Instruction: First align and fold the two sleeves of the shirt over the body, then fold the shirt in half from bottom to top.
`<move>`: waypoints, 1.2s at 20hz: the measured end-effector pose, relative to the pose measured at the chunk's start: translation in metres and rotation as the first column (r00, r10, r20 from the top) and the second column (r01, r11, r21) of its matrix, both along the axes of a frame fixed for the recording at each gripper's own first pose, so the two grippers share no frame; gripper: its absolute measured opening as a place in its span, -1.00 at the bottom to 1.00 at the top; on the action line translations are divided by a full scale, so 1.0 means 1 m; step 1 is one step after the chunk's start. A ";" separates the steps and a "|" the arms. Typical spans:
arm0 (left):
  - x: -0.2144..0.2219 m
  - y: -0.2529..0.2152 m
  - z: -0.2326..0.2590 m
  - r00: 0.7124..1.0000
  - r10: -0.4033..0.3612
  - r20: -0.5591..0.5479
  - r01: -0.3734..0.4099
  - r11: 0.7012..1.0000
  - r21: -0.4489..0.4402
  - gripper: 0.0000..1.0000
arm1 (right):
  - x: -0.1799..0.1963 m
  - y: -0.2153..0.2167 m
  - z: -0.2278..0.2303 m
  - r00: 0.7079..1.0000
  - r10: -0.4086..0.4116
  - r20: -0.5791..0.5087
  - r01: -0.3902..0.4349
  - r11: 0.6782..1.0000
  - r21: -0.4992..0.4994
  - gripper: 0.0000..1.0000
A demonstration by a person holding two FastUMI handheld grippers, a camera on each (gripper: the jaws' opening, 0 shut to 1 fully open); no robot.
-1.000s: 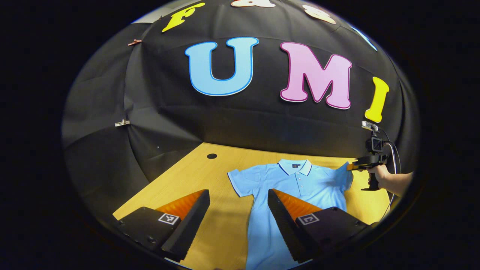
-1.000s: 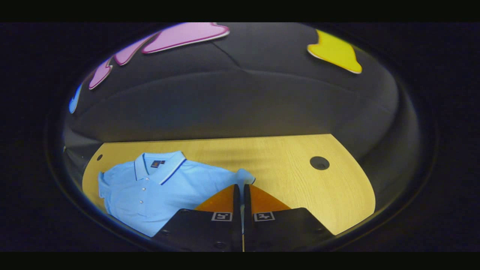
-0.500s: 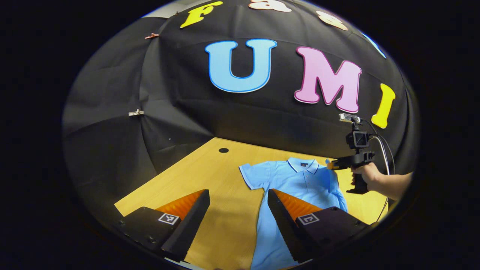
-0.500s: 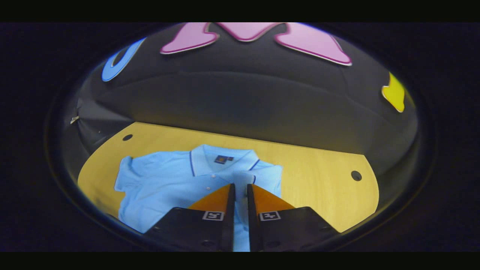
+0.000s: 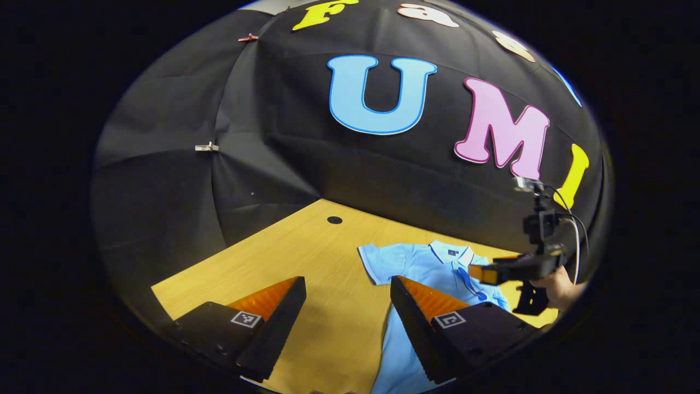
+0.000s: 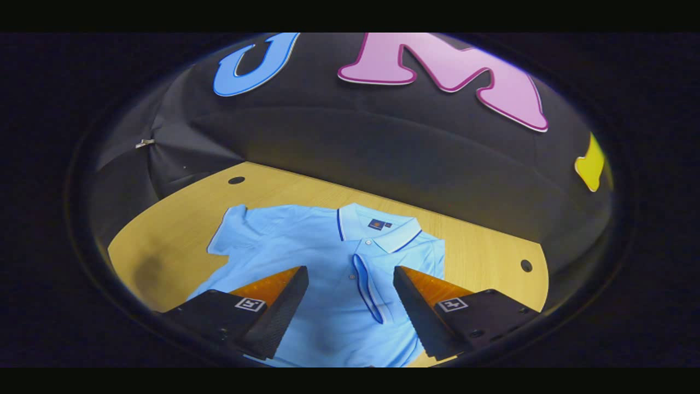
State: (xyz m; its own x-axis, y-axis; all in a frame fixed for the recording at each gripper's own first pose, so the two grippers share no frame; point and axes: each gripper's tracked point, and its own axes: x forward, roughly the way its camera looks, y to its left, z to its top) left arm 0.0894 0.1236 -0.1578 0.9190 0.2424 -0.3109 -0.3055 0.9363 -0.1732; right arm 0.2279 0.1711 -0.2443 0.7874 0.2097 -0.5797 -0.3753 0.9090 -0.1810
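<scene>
A light blue polo shirt (image 6: 306, 246) lies face up on the wooden table (image 6: 180, 219), collar toward the wall. One sleeve (image 6: 367, 287) is folded over the chest, its dark-trimmed cuff lying between my right gripper's fingers. The other sleeve (image 6: 232, 232) is spread flat on the table. My right gripper (image 6: 350, 273) hovers open above the chest and holds nothing. In the left gripper view, the shirt (image 5: 421, 262) lies ahead to the right. My left gripper (image 5: 346, 284) is open over bare table beside the shirt's body. The right gripper (image 5: 489, 272) and the hand (image 5: 558, 290) holding it are over the shirt's far side.
The table has round cable holes (image 5: 334, 220) (image 6: 526, 266) (image 6: 236, 180) near its back edge. The black cloth wall rises straight behind the table. Bare wood (image 5: 284, 257) stretches to the left of the shirt.
My right gripper carried the sleeve it pinched across onto the chest, then opened and let it go. My left gripper stayed open, and its view swung left.
</scene>
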 end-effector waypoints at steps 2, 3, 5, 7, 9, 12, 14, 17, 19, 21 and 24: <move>0.030 0.005 -0.009 1.000 -0.013 -0.009 0.013 1.000 -0.008 0.97 | -0.016 -0.022 0.009 1.000 -0.013 0.019 0.013 1.000 -0.011 0.95; 0.046 0.005 -0.012 1.000 -0.025 -0.011 0.025 1.000 -0.007 0.97 | -0.024 -0.032 0.013 1.000 -0.021 0.023 0.021 1.000 -0.009 0.95; 0.083 0.005 -0.021 0.998 -0.057 -0.021 0.057 0.998 0.000 0.97 | -0.038 -0.054 0.023 0.998 -0.051 0.028 0.051 0.999 0.005 0.95; 0.120 0.002 -0.034 0.995 -0.087 -0.051 0.086 0.996 -0.006 0.97 | -0.051 -0.079 0.030 0.995 -0.092 0.039 0.091 0.996 0.015 0.94; 0.157 0.000 -0.049 0.990 -0.110 -0.084 0.109 0.994 -0.021 0.97 | -0.064 -0.108 0.031 0.991 -0.126 0.052 0.127 0.992 -0.007 0.94; 0.214 0.005 -0.071 0.985 -0.120 -0.126 0.119 0.993 -0.017 0.97 | -0.085 -0.143 0.033 0.982 -0.184 0.035 0.183 0.983 0.023 0.95; 0.243 0.010 -0.088 0.979 -0.119 -0.165 0.122 0.992 0.009 0.98 | -0.100 -0.163 0.033 0.974 -0.226 0.031 0.225 0.973 0.045 0.92; 0.272 0.006 -0.128 0.954 -0.148 -0.262 0.161 0.986 0.032 0.97 | -0.117 -0.174 0.026 0.973 -0.225 0.045 0.223 0.974 0.043 0.94; 0.274 0.009 -0.152 0.929 -0.141 -0.343 0.177 0.981 0.075 0.98 | -0.129 -0.172 0.021 0.976 -0.215 0.021 0.214 0.975 0.060 0.94; 0.273 0.004 -0.161 0.919 -0.131 -0.372 0.174 0.981 0.084 0.97 | -0.135 -0.171 0.013 0.975 -0.222 -0.017 0.222 0.972 0.073 0.94; 0.283 0.000 -0.162 0.926 -0.129 -0.354 0.168 0.982 0.083 0.87 | -0.131 -0.179 0.007 0.965 -0.262 -0.033 0.264 0.961 0.083 0.94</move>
State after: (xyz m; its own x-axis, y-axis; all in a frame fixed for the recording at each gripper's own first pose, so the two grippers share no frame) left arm 0.3726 0.1235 -0.3199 0.7872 0.1623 -0.5950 -0.1840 0.9826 0.0246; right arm 0.0969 -0.0082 -0.2371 0.8091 0.0465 -0.5859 -0.1241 0.9879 -0.0929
